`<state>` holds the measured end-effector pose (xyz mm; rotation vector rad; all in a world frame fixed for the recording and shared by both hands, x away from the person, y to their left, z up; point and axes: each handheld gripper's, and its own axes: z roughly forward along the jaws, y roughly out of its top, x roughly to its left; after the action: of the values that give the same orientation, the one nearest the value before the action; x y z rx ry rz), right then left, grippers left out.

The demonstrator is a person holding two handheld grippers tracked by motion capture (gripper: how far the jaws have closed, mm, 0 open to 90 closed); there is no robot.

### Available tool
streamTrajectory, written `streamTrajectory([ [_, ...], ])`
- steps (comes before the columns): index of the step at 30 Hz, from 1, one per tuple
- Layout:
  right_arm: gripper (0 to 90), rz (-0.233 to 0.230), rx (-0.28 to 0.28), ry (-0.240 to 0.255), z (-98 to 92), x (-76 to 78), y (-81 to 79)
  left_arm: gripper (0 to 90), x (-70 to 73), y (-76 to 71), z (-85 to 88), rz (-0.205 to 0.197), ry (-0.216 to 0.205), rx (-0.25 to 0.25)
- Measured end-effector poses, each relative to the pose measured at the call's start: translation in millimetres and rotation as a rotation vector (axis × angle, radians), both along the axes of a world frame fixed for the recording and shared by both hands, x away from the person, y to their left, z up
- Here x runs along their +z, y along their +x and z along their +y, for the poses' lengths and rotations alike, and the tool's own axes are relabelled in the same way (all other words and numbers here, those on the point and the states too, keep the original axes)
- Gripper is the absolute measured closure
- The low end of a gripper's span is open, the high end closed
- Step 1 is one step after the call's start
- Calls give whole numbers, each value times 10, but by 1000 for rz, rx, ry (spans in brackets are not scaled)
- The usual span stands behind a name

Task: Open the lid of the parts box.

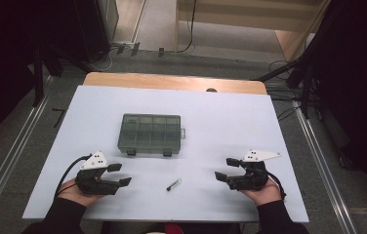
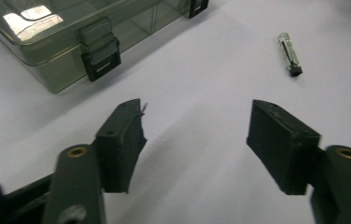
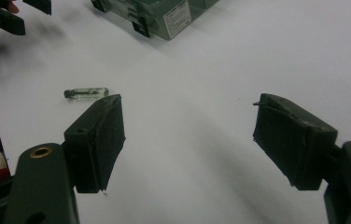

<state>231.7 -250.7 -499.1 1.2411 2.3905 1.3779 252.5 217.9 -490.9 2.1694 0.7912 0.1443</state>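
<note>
Left gripper (image 1: 123, 174) sits low at the near-left of the tabletop (image 1: 230, 122), jaws spread wide w/ nothing between them; in the left gripper view just bare white surface shows between the black pads (image 2: 122, 140). Right gripper (image 1: 223, 168) at the near-right, pointing toward the middle, jaws likewise wide apart and holding nothing. Both rest in the person's hands, cables trailing back to the sleeves.

Between the two grippers, near the front edge, lies a small clear vial (image 1: 173, 184) w/ a dark cap, flat on its side, apart from both grippers. Farther back, left of centre, sits a translucent grey-green compartment box (image 1: 150, 133), lid shut, two dark latches (image 2: 100, 58) on its near side. Vial and box well apart.
</note>
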Motion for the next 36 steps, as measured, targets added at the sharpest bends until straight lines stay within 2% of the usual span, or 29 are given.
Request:
streamTrajectory([
  [1,251,14,4,-4,3,-8,6,332,-5,1,0,-2,-5,0],
  [4,242,13,2,-13,9,-14,5,300,-12,8,1,5,-23,3],
  [5,230,-7,-5,-27,9,-24,8,297,-12,6,-5,6,-26,8],
  [7,230,-5,-5,-25,5,-29,11,297,-12,4,-9,7,-30,7],
  [9,230,8,-6,-15,-2,-32,17,297,-11,1,-13,0,-26,1],
  [16,231,5,1,-18,-1,-41,4,297,-7,5,-9,-17,-28,-1],
  [28,250,-5,14,-16,-4,-45,8,295,-14,16,8,-16,-28,7],
  [36,250,10,18,-19,2,-51,9,294,-13,18,12,-13,-34,8],
])
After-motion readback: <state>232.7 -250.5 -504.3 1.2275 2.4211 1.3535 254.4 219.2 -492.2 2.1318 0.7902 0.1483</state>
